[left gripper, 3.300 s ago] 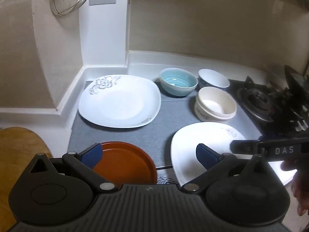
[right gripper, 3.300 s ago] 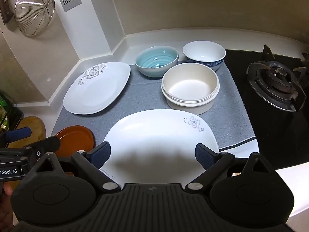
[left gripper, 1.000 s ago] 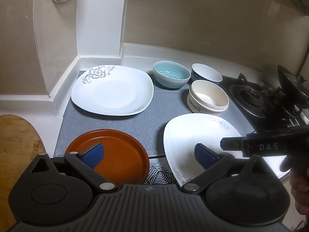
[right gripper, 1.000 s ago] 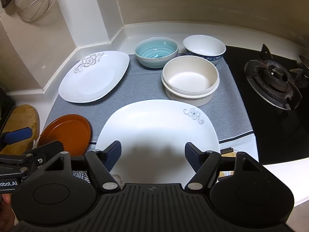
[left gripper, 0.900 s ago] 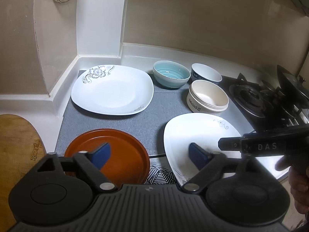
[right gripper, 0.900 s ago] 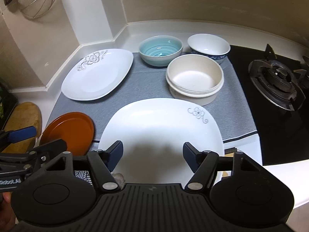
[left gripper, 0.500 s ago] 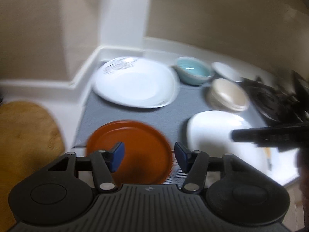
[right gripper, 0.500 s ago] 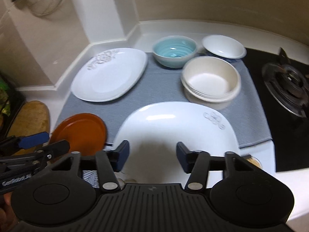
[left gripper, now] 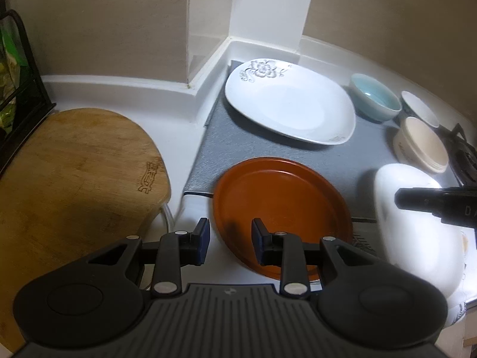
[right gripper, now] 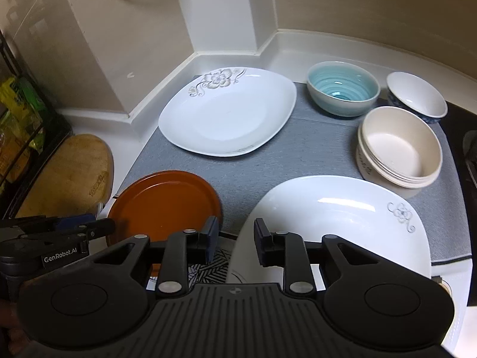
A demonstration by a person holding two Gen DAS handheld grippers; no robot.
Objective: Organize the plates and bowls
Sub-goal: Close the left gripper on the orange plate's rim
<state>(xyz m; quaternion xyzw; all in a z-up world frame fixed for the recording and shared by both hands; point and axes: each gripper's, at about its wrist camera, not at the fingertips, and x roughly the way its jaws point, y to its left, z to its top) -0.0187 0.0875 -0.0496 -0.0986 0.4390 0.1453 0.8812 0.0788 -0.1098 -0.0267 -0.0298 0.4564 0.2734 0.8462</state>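
An orange round plate (left gripper: 280, 208) lies at the mat's near left; it also shows in the right wrist view (right gripper: 165, 205). My left gripper (left gripper: 229, 244) is partly open and empty, its jaws straddling the orange plate's near-left rim. A white square plate (right gripper: 331, 223) lies at the near right. My right gripper (right gripper: 232, 243) is partly open and empty at that plate's near-left edge. A second white floral plate (right gripper: 228, 110) lies at the back left. A teal bowl (right gripper: 342, 88), a white and blue bowl (right gripper: 417, 97) and stacked cream bowls (right gripper: 399, 146) stand at the back right.
A grey mat (right gripper: 313, 152) covers the counter. A wooden cutting board (left gripper: 68, 179) lies to the left beside a black wire rack (left gripper: 18, 89). A gas stove (left gripper: 462, 155) is at the right. White walls and a corner pillar (left gripper: 268, 6) close the back.
Both grippers' jaws have narrowed from wide open to partly open. Both views swung left: my left gripper now centres on the orange plate's rim, my right on the near white plate's left edge.
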